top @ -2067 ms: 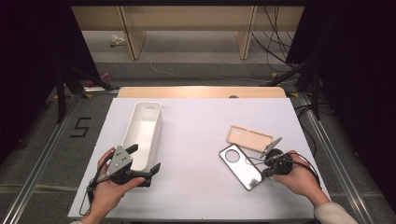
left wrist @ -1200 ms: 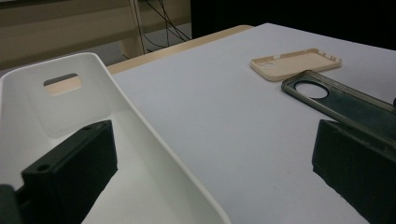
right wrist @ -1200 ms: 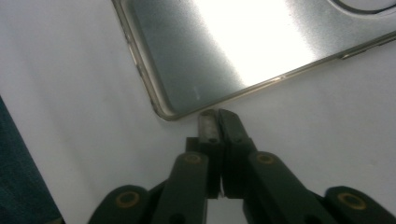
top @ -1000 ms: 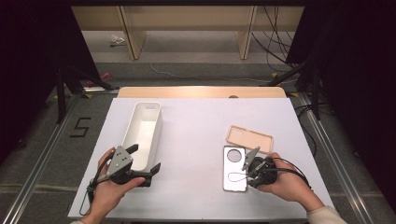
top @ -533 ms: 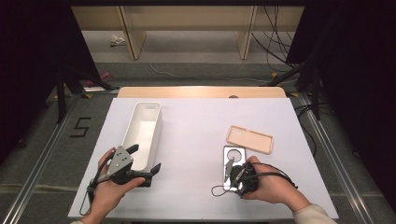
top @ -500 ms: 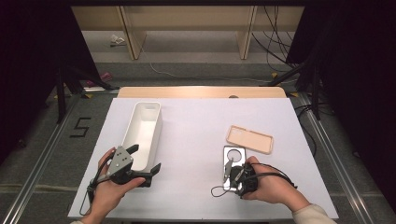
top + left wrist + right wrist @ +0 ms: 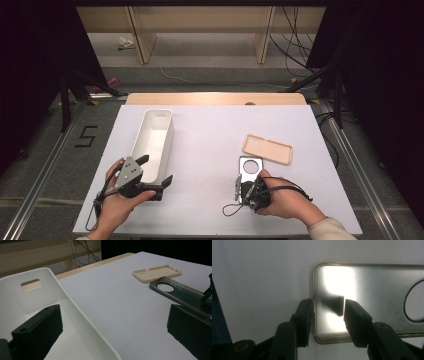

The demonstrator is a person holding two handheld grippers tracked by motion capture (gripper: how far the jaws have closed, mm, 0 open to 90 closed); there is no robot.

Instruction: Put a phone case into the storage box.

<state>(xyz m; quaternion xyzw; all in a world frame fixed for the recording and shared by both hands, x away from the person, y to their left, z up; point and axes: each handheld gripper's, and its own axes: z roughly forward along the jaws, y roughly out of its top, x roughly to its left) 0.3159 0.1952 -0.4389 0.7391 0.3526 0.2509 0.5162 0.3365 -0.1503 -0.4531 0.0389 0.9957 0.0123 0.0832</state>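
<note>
Straddling the near end wall of the grey metallic phone case with a round camera hole (image 7: 372,297), the right claw (image 7: 327,320) stands partly open, gripping nothing yet; the case lies flat on the white worktop (image 7: 210,145), a beige phone case (image 7: 267,149) beyond.

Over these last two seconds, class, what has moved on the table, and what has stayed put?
The right gripper swung from the grey phone case's right side to its near end, jaws astride the edge; the case turned lengthwise. The left gripper, white bin and beige case stayed.
</note>
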